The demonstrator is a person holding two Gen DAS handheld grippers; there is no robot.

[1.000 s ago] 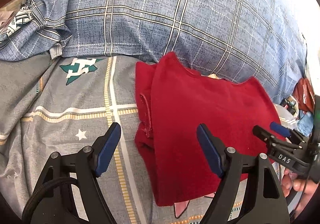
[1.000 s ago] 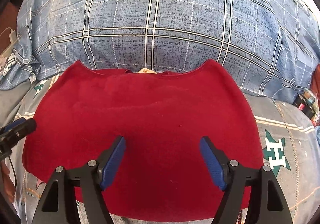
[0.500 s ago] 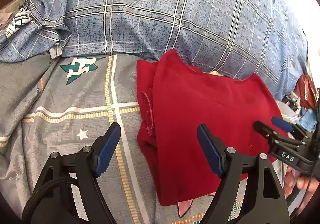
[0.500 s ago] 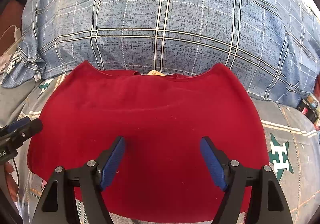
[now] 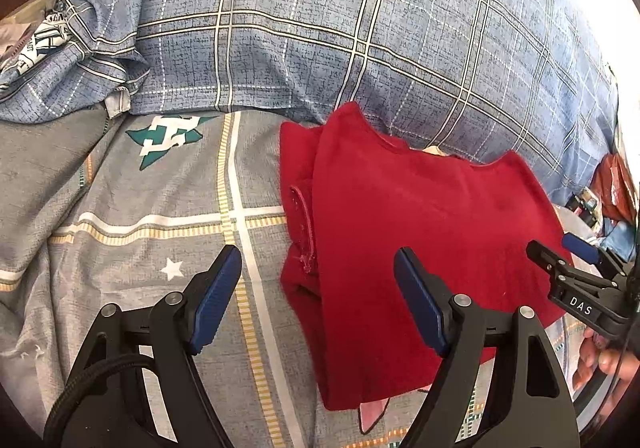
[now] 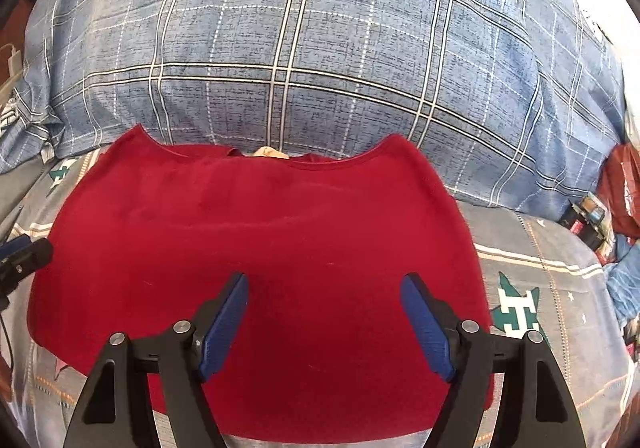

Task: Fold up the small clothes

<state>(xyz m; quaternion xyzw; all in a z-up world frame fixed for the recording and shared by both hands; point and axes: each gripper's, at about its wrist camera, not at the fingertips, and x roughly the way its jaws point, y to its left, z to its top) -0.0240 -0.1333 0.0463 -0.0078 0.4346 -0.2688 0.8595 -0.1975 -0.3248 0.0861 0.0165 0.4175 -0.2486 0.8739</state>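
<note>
A small red garment (image 5: 404, 248) lies folded flat on a grey patterned bedsheet (image 5: 152, 207), its top edge against a blue plaid pillow (image 5: 320, 39). Its left side is folded under in layers. It also fills the middle of the right wrist view (image 6: 260, 248). My left gripper (image 5: 318, 296) is open and empty, hovering over the garment's left edge. My right gripper (image 6: 324, 312) is open and empty above the garment's lower middle; it also shows at the right of the left wrist view (image 5: 560, 260). The left gripper's tip shows at the left edge of the right wrist view (image 6: 24, 256).
The plaid pillow (image 6: 320, 67) runs across the back. A second crumpled pillowcase (image 5: 48, 59) lies at the far left. Small packets and red items (image 6: 600, 207) sit at the right edge of the bed. A pink fabric bit (image 5: 372, 414) peeks from under the garment's near edge.
Both grippers stay open and empty. The views have shifted slightly, drawing back a little from the garment. The garment has not moved.
</note>
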